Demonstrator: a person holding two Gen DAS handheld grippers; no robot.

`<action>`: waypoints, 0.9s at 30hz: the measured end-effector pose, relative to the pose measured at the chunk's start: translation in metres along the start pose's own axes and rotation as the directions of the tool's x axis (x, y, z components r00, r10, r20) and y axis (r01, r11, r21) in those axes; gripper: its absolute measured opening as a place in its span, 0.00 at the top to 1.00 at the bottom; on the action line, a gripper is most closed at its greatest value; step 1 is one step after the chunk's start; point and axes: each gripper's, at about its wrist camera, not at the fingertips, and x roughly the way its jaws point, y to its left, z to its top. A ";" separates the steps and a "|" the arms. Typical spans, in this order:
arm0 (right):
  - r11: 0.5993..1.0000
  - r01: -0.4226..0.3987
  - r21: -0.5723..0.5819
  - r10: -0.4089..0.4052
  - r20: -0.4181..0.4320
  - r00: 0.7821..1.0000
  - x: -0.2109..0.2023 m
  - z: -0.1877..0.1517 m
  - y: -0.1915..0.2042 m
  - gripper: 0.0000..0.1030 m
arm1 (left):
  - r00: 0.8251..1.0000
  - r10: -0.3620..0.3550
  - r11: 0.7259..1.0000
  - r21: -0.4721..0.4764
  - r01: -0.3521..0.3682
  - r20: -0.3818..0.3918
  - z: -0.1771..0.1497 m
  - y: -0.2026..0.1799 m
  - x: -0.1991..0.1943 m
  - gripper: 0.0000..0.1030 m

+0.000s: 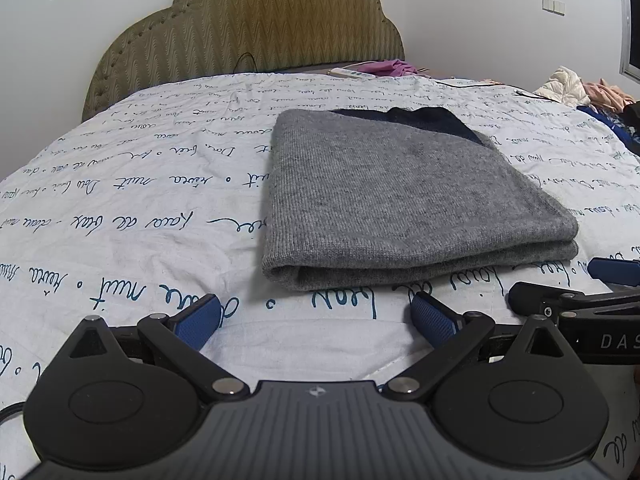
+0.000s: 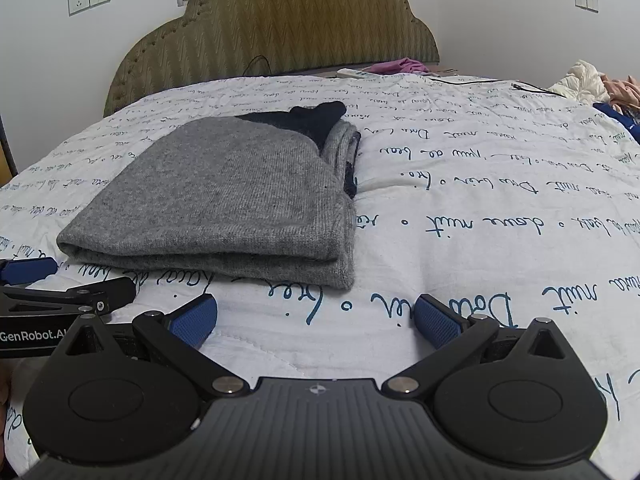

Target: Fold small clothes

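Note:
A grey knitted garment (image 1: 392, 196) with a dark navy part at its far end lies folded into a flat stack on the bed; the right wrist view shows the grey garment (image 2: 224, 200) ahead and to the left. My left gripper (image 1: 316, 314) is open, low over the sheet just short of the fold's near edge, holding nothing. My right gripper (image 2: 316, 316) is open too, empty, near the garment's front right corner. Each gripper shows at the edge of the other's view: the right gripper (image 1: 576, 280) and the left gripper (image 2: 60, 280).
The bed wears a white sheet (image 1: 132, 200) printed with blue script. A padded olive headboard (image 1: 256, 24) stands behind. A purple cloth (image 1: 388, 67), a remote and a black cable lie at the far edge. A pile of clothes (image 1: 580, 88) sits at the right.

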 end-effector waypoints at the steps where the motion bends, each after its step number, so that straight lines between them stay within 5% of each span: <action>1: 1.000 0.002 -0.003 -0.002 0.000 1.000 0.000 0.000 0.001 0.01 | 1.000 0.000 1.000 -0.001 0.000 0.000 0.000 0.000 0.000 0.01; 27: 1.000 0.001 -0.005 -0.001 0.001 1.000 0.000 0.000 -0.001 0.01 | 1.000 -0.007 1.000 0.001 0.007 0.005 -0.002 0.001 -0.002 0.01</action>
